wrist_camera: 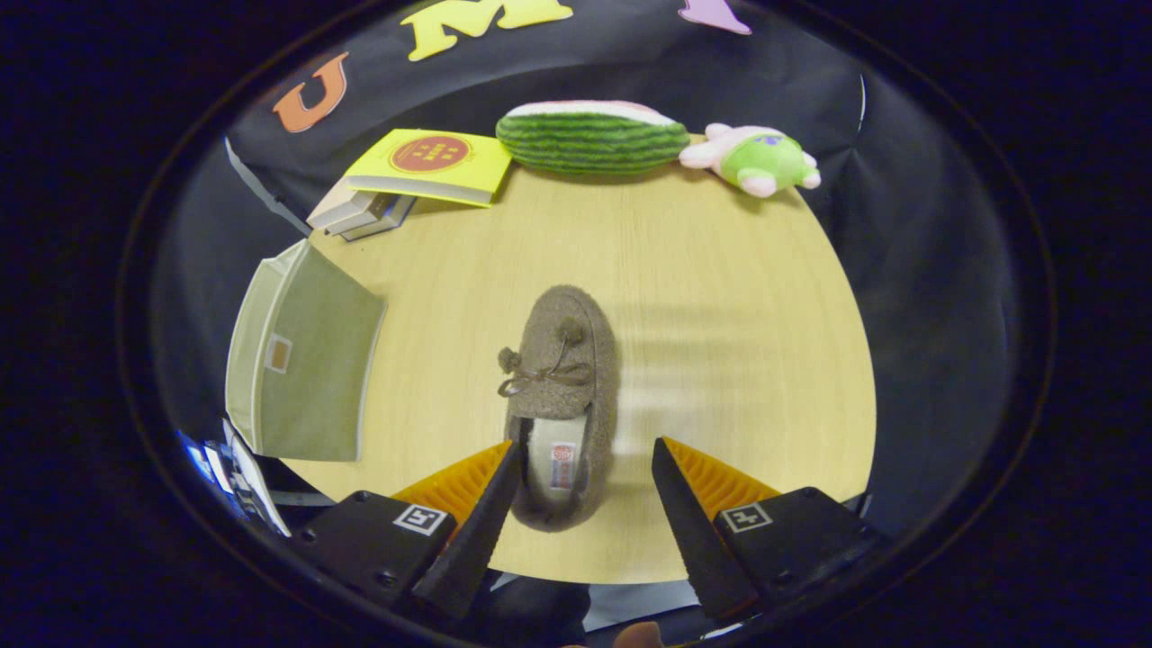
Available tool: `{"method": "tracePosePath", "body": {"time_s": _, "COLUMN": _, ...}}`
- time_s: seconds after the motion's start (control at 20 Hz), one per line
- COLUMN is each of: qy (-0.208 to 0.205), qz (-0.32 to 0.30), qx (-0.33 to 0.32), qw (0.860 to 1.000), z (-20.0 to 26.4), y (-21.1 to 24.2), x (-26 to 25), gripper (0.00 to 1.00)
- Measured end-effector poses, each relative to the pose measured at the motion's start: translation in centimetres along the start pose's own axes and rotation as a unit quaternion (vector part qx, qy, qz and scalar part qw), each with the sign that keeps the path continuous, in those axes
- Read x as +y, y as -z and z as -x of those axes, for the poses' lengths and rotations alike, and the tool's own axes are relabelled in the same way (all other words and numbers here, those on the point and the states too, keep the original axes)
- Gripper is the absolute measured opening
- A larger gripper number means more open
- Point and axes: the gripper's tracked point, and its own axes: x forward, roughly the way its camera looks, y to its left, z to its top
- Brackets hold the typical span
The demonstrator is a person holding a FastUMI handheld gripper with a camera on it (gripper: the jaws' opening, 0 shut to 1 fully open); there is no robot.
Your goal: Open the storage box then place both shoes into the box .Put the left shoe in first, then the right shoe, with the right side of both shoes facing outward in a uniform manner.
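A brown fuzzy slipper (562,387) with a bow and pom-poms lies on the wooden table (720,297), toe pointing away from me. Its heel end sits between my fingers, closer to the left finger, whose tip is at the slipper's left rim. My gripper (585,454) is open, and the right finger stands apart from the shoe. The green fabric storage box (301,364) stands at the table's left edge, beyond and left of the left finger; I cannot tell whether its lid is open.
At the back of the table lie a yellow book on a stack of books (405,175), a watermelon plush (589,137) and a pink-and-green plush toy (760,160). The table's right half is bare wood.
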Motion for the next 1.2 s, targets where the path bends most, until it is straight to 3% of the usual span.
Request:
{"method": "tracePosePath", "body": {"time_s": 0.4, "qy": -0.029, "qz": -0.001, "qx": 0.063, "qw": 0.998, "z": -4.7, "y": 1.0, "x": 0.2, "gripper": 0.82}}
{"method": "tracePosePath", "body": {"time_s": 0.6, "qy": -0.043, "qz": -0.013, "qx": 0.081, "qw": 0.996, "z": -5.7, "y": 1.4, "x": 0.3, "gripper": 0.58}}
{"method": "tracePosePath", "body": {"time_s": 0.8, "qy": -0.038, "qz": -0.021, "qx": 0.091, "qw": 0.995, "z": -6.2, "y": 1.4, "x": -0.4, "gripper": 0.42}}
{"method": "tracePosePath", "body": {"time_s": 1.05, "qy": -0.026, "qz": -0.036, "qx": 0.093, "qw": 0.995, "z": -6.2, "y": 1.5, "x": -0.7, "gripper": 0.06}}
{"method": "tracePosePath", "body": {"time_s": 1.2, "qy": -0.04, "qz": -0.054, "qx": 0.101, "qw": 0.993, "z": -5.7, "y": 2.4, "x": 0.7, "gripper": 0.06}}
